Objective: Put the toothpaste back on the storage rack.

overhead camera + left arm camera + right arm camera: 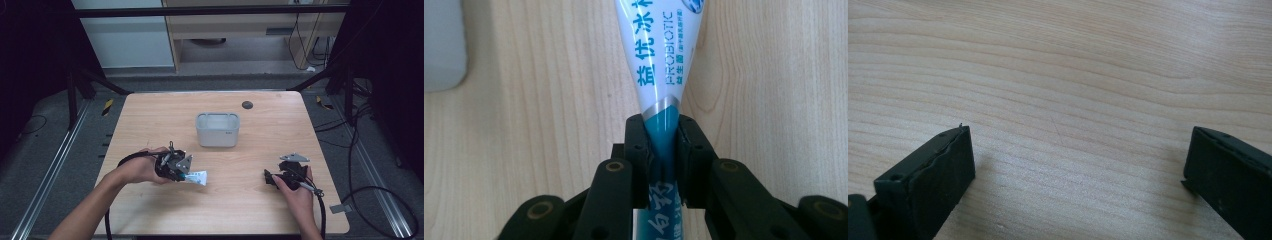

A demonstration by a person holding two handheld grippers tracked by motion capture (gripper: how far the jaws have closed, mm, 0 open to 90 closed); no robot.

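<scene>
We see our left gripper (663, 142) clamped on the teal end of a white tube (659, 65). The tube runs away from us over the wooden table (539, 125). A grey bin (441, 45) sits at upper left.

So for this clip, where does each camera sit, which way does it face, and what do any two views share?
High view: above the person's side, looking forward and down on the table and grey bin; both forearms and both hand-held grippers show.
Left gripper view: on the left hand-held gripper, looking along its jaws, shut on a toothpaste tube above the wood.
Right gripper view: on the right hand-held gripper, looking down at bare wood between open jaws.
Shared: the high view and left gripper view both show the tube and the bin.
</scene>
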